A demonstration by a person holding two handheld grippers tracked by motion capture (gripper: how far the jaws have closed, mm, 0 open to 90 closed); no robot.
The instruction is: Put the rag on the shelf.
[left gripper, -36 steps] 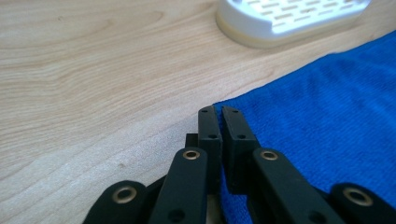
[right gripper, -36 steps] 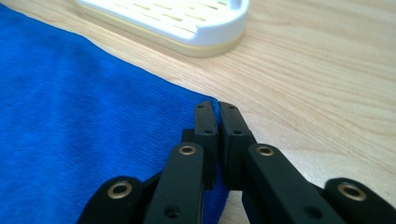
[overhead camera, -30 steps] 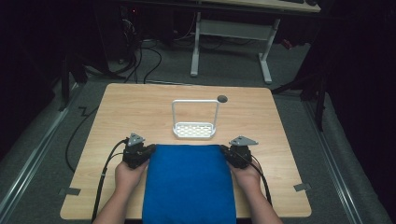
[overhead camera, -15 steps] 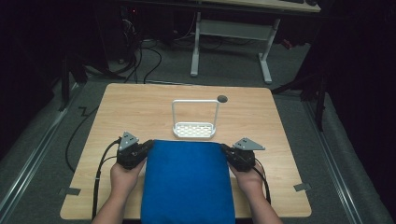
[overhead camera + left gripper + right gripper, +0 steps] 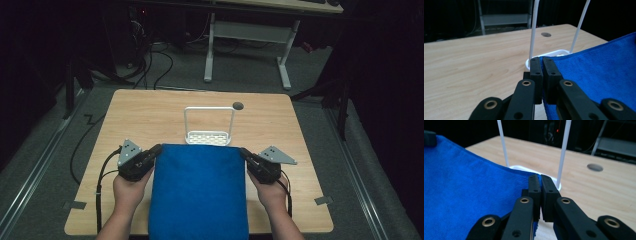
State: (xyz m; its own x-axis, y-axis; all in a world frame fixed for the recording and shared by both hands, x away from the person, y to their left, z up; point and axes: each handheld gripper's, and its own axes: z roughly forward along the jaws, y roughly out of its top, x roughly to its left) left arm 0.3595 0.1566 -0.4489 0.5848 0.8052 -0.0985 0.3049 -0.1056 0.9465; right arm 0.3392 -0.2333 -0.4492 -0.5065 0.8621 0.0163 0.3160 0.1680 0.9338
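- Your left gripper [image 5: 156, 149] sits at the far left corner of the blue cloth [image 5: 199, 192]. In the left gripper view its jaws are pressed together on that corner, with the cloth's edge caught between them [image 5: 542, 65].
- Your right gripper [image 5: 244, 152] mirrors it at the far right corner. In the right gripper view its jaws are closed on the cloth's edge too, a thin blue strip showing between the pads [image 5: 540, 183].
- The cloth spans the gap between your two sets of fingers and runs back from them toward your side of the wooden table [image 5: 150, 117], past its near edge at the bottom of the high view.
- Just beyond your fingertips stands a white wire rack [image 5: 209, 131], with a perforated base and a tall hoop of thin rods. The cloth's far edge lies just beside the rack's base; I cannot tell whether they touch.
- From the left gripper view the rack's two rods [image 5: 533, 30] rise right behind your fingers; the right gripper view shows the same rods [image 5: 563, 152] just past its own tips.
- Further out past the rack is a small round hole [image 5: 238, 105] in the tabletop.
- Your hands, left [image 5: 127, 192] and right [image 5: 272, 192], grip the gripper bodies on either side of the cloth, and a black cable [image 5: 100, 185] trails from the left one.
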